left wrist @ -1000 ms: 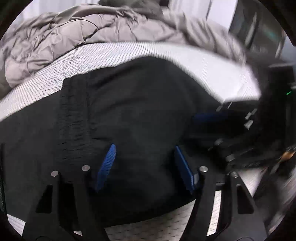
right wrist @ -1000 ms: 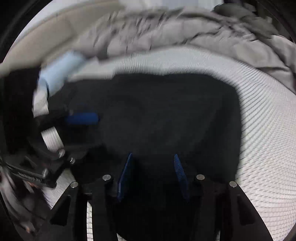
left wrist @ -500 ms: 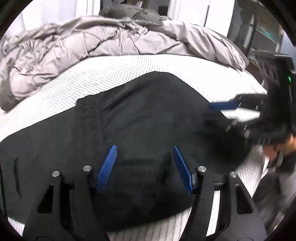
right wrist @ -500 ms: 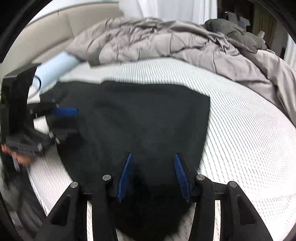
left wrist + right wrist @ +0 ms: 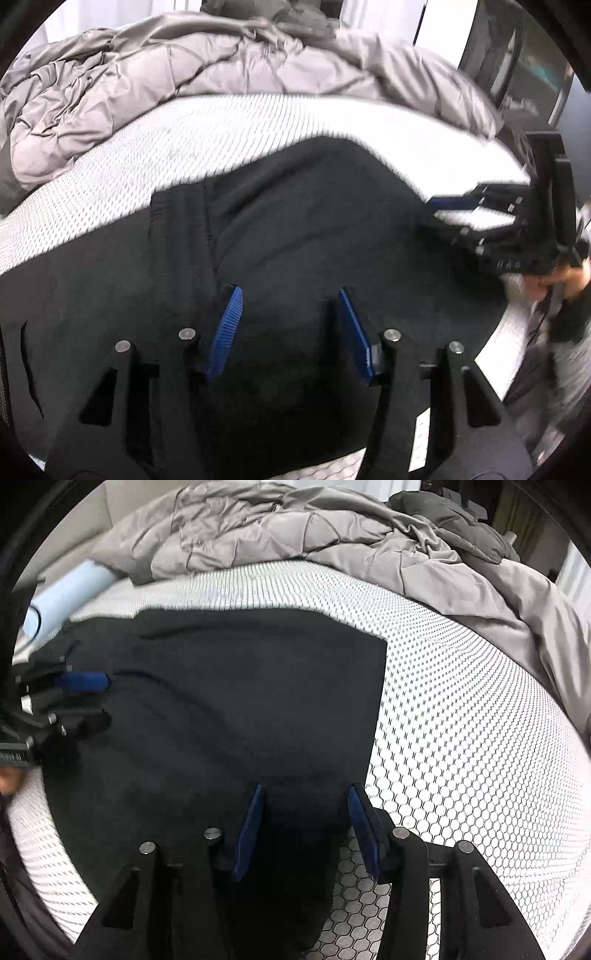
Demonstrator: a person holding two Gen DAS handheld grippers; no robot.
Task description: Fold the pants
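Left gripper [image 5: 288, 328], own wrist view: the two blue pads [image 5: 225, 332] stand apart, having just drawn somewhat closer together; black cloth fills the gap behind them, but whether the pads press on it cannot be told. The gripper points steeply downward over the black pants [image 5: 295, 229]. In the right wrist view this same gripper [image 5: 79, 698] enters from the left edge, its upper blue pad lying over the pants' left margin, with part of the person's hand [image 5: 9, 781] just below it.

Right gripper [image 5: 304, 830], own wrist view: blue pads spread part-way, a dark fold of the pants rising between them; contact with the cloth cannot be told. It also tilts steeply down, near the pants' right-hand edge. In the left wrist view it [image 5: 465, 218] reaches in from the right, held by a hand [image 5: 557, 277] with a dark cuff; motion blur hides its lower finger.

The pants lie spread on the white honeycomb-mesh mattress cover [image 5: 461, 720], with a ribbed waistband [image 5: 177, 229] visible at their left part in the left wrist view. No container appears in either view.

Beyond the pants: a crumpled grey quilt [image 5: 295, 528] along the far side of the bed, and a pale blue roll [image 5: 62, 594] at the far left, just beside the pants' corner.
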